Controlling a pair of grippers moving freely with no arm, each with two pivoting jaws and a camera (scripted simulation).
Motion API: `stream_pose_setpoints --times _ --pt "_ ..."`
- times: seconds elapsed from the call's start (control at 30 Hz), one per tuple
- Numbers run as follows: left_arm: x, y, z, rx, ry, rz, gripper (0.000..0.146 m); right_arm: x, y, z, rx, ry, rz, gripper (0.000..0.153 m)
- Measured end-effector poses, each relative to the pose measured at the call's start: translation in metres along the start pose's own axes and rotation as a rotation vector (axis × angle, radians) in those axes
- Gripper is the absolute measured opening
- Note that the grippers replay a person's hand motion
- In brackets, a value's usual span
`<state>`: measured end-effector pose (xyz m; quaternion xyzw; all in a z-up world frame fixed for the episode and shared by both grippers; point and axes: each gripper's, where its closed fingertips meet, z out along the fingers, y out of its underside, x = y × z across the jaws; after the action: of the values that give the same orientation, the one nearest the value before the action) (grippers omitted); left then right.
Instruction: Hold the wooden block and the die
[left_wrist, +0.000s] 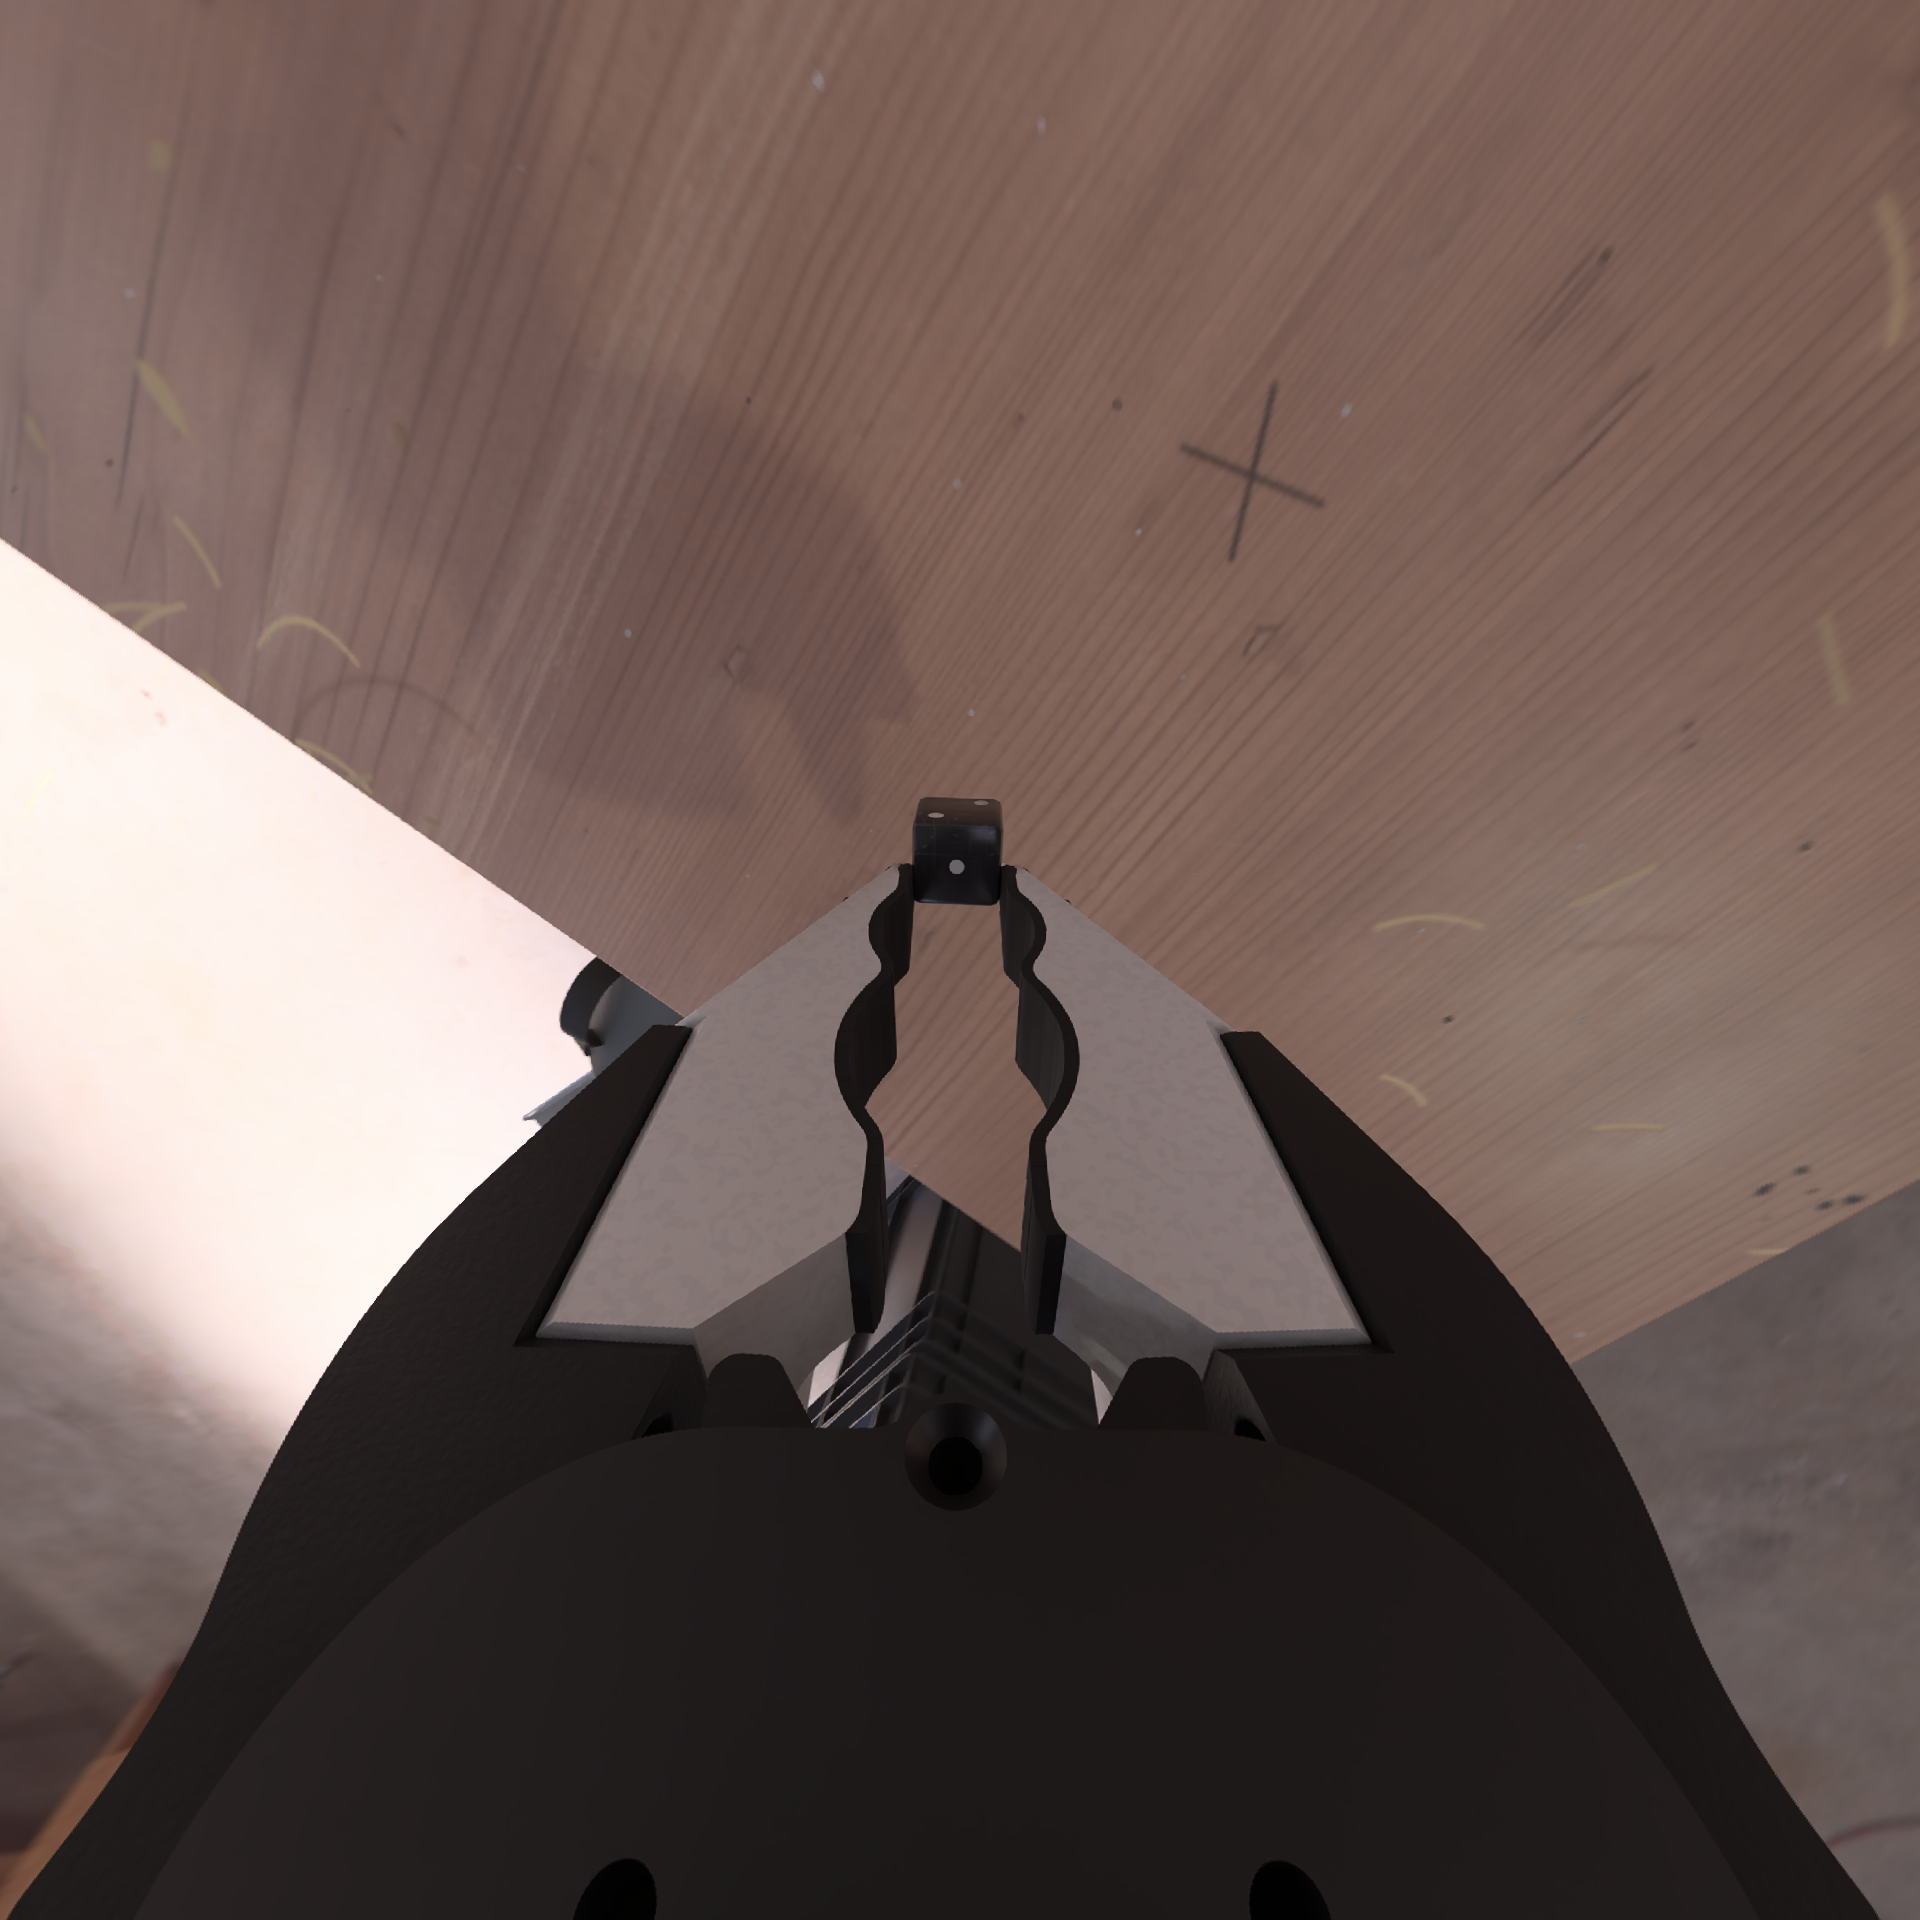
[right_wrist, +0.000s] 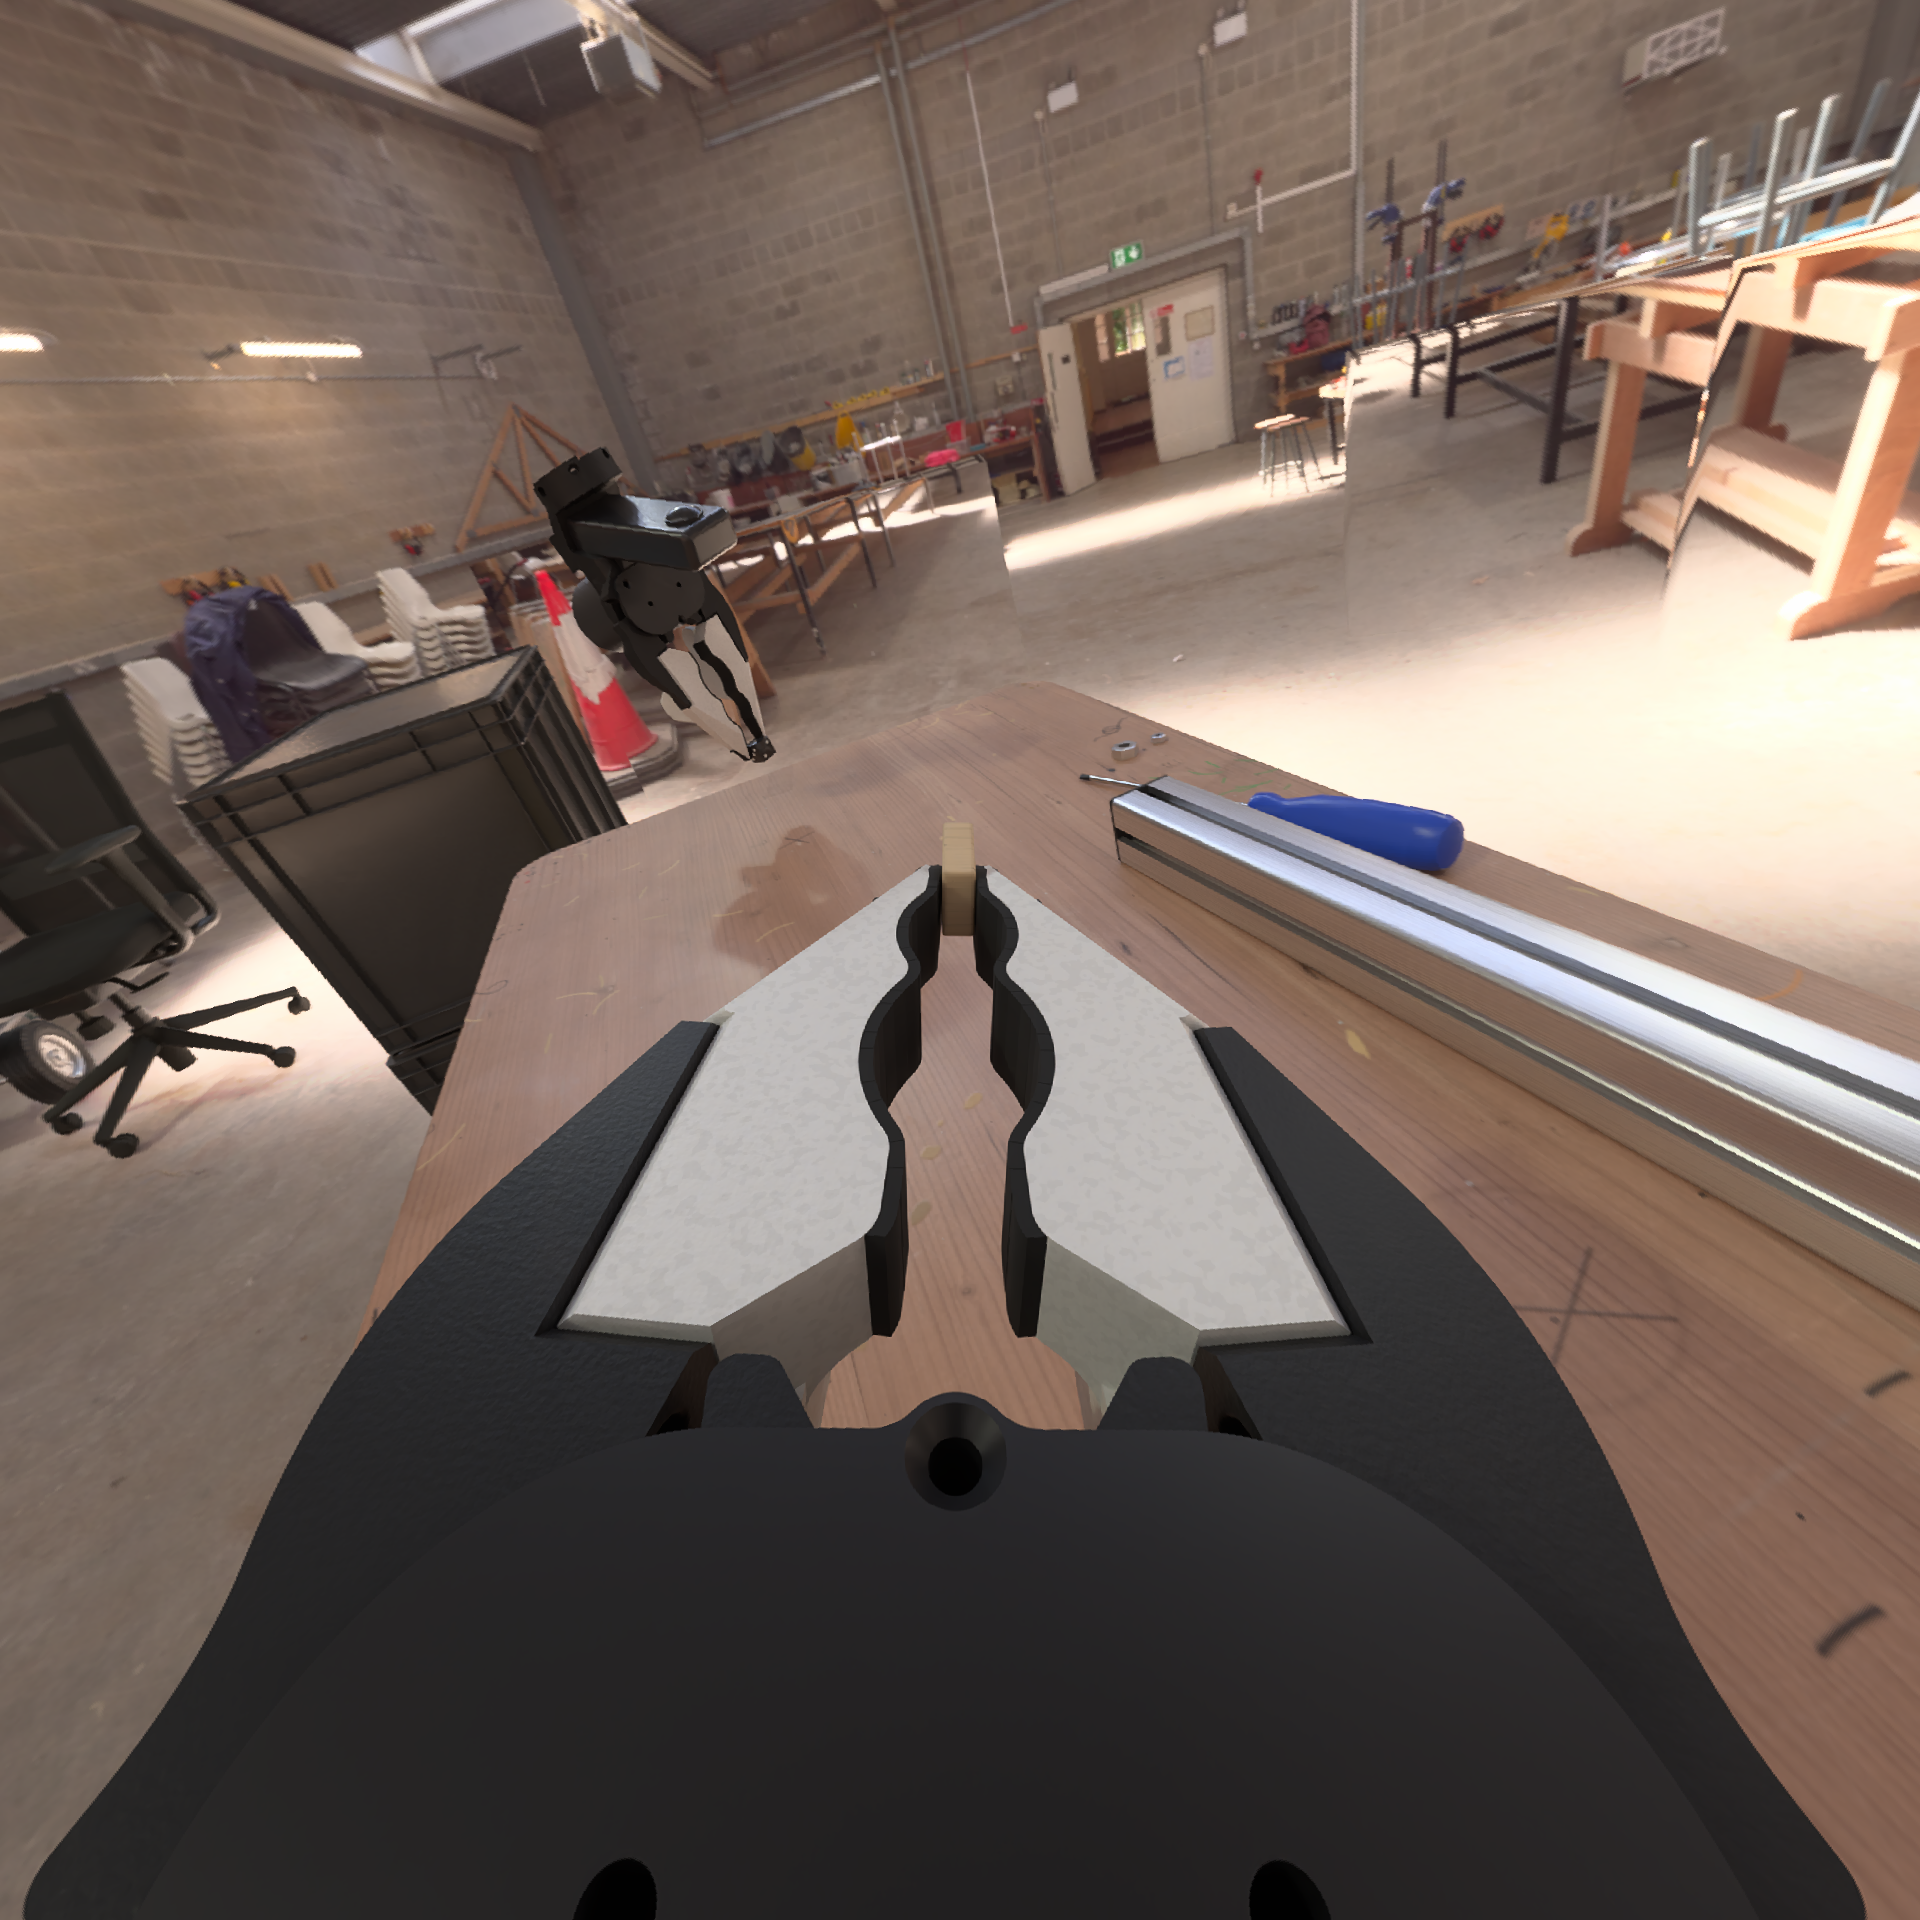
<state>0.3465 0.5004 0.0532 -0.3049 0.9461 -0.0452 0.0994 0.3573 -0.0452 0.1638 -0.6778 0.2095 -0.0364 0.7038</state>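
Note:
In the left wrist view my left gripper (left_wrist: 957, 878) is shut on a small black die (left_wrist: 957, 850) with white pips, held at the fingertips above the wooden table (left_wrist: 1143, 364). In the right wrist view my right gripper (right_wrist: 957, 896) is shut on a small pale wooden block (right_wrist: 957, 878), held upright at the fingertips above the table (right_wrist: 665, 935). The left gripper (right_wrist: 755, 747) also shows farther off in the right wrist view, raised over the table's far left corner with the die (right_wrist: 760, 746) in its tips.
A long aluminium rail (right_wrist: 1507, 997) lies along the table's right side, with a blue-handled screwdriver (right_wrist: 1361, 828) on it and small washers (right_wrist: 1135, 744) at its far end. A black crate (right_wrist: 395, 831) and an office chair (right_wrist: 104, 956) stand left of the table. A pencilled cross (left_wrist: 1252, 473) marks the tabletop.

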Motion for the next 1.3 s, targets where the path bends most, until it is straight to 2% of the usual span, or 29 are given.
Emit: stream_pose_setpoints --times 0.17,0.63,0.83,1.3 --pt "-0.008 0.008 0.023 -0.106 0.009 0.097 0.016 0.005 0.001 -0.007 0.009 0.033 -0.003 0.005" --pt "-0.010 -0.002 0.036 -0.025 0.086 0.058 0.016 0.006 0.004 -0.011 -0.005 0.036 -0.013 0.005" --pt "-0.012 0.004 0.041 -0.074 0.065 0.045 0.016 0.005 0.004 -0.011 -0.010 0.030 -0.016 0.005" --pt "-0.014 0.000 0.042 -0.065 0.071 0.012 0.016 0.003 0.006 -0.013 -0.023 0.023 -0.021 0.005"
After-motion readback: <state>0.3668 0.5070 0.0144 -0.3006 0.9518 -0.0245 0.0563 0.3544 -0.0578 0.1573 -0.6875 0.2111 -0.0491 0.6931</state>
